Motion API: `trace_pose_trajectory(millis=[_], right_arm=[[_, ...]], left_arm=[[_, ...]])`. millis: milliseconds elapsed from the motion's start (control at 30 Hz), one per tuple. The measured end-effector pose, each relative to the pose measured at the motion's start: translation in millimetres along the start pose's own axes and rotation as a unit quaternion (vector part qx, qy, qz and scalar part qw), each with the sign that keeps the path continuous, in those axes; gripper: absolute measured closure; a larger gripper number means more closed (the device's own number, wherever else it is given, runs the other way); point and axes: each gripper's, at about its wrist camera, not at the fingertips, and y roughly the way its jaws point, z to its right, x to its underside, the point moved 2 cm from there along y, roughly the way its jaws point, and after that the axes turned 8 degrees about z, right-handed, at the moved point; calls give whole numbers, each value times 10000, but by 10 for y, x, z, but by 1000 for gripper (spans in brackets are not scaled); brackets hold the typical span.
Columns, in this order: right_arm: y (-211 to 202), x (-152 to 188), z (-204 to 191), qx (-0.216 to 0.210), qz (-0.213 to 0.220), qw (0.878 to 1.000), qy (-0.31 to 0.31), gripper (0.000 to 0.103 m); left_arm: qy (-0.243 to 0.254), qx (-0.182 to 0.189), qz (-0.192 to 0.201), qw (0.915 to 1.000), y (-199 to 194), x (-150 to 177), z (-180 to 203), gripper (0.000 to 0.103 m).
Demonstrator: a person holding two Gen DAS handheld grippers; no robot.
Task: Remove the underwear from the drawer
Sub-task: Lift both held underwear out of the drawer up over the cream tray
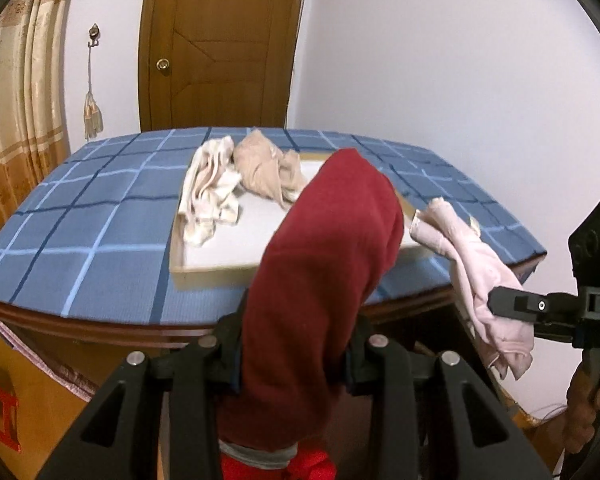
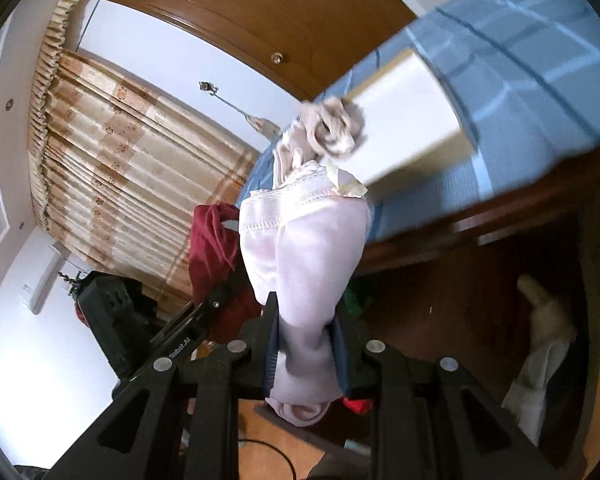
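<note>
Clamped the dark red underwear [image 1: 320, 280] in the left gripper [image 1: 296, 344], the pale pink pair [image 2: 300, 264] pinched in the right gripper [image 2: 304, 344]. Hung both garments lengthwise along the fingers, out front of the shallow white tray [image 1: 220, 248] on the blue checked tabletop [image 1: 80, 220]. Sat nearer the tray's front edge on the left.

Hidden and blurred parts

The dark red underwear [image 1: 320, 280] hides the left gripper's fingertips [image 1: 242, 344]; the white tray [image 2: 412, 120] and checked cloth [image 2: 520, 60] are motion-blurred.
</note>
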Motion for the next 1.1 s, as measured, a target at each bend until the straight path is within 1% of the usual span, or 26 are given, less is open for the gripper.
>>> trace_pose_trajectory(millis=[300, 467, 667, 867, 1100], right_arm=[[141, -381, -143, 151, 365, 9985, -377, 77], [231, -630, -138, 273, 549, 9969, -487, 77], [370, -982, -67, 563, 806, 9932, -619, 77], [586, -1266, 37, 701, 886, 9919, -576, 77], [832, -1517, 189, 972, 931, 9893, -561, 77]], left_arm=[[-7, -36, 199, 9998, 349, -393, 165, 69], [-76, -55, 245, 9997, 546, -570, 241, 69], [-276, -250, 322, 9988, 910, -813, 273, 69], [-351, -415, 213, 9983, 1307, -942, 303, 69], [-377, -537, 22, 9978, 1649, -1014, 311, 69]])
